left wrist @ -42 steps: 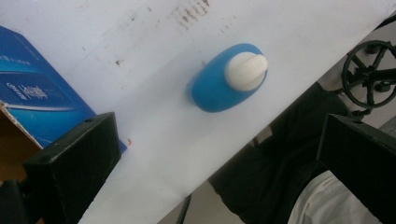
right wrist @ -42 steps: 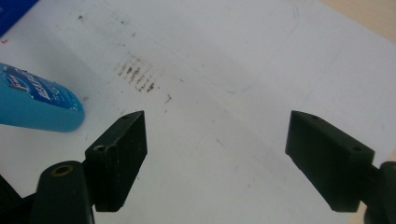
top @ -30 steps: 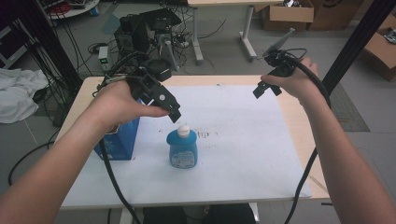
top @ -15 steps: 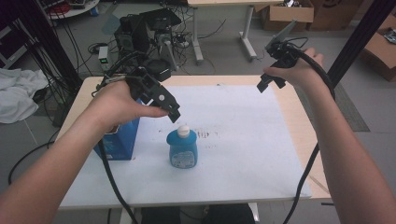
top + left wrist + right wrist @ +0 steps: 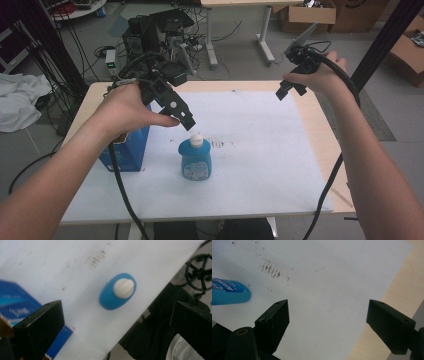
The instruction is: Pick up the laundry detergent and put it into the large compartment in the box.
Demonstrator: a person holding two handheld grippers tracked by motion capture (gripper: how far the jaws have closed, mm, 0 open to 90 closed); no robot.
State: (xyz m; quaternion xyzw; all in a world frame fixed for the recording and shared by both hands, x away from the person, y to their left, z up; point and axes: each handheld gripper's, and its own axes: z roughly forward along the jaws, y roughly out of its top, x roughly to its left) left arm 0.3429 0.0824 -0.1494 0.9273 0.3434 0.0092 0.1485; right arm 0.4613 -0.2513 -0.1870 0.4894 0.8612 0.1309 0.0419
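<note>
A blue bottle (image 5: 196, 160) with a white cap stands upright on the white sheet (image 5: 260, 150), left of the middle. My left gripper (image 5: 182, 117) hangs open just above and behind the cap, touching nothing. In the left gripper view the bottle (image 5: 108, 298) sits below and between the wide jaws of this gripper (image 5: 118, 310). My right gripper (image 5: 291, 90) is held up over the table's far right corner, open and empty. In the right gripper view its jaws (image 5: 328, 307) frame bare sheet, and the bottle (image 5: 229, 293) lies at the left edge.
A blue box (image 5: 125, 150) stands at the sheet's left edge under my left forearm, also in the left gripper view (image 5: 15, 302). Brown smudges (image 5: 220, 144) mark the sheet beside the bottle. The wooden table (image 5: 320, 125) shows bare at the right. Cables trail from both grippers.
My right hand has shifted slightly up and toward the far edge. The left hand and the bottle have not moved.
</note>
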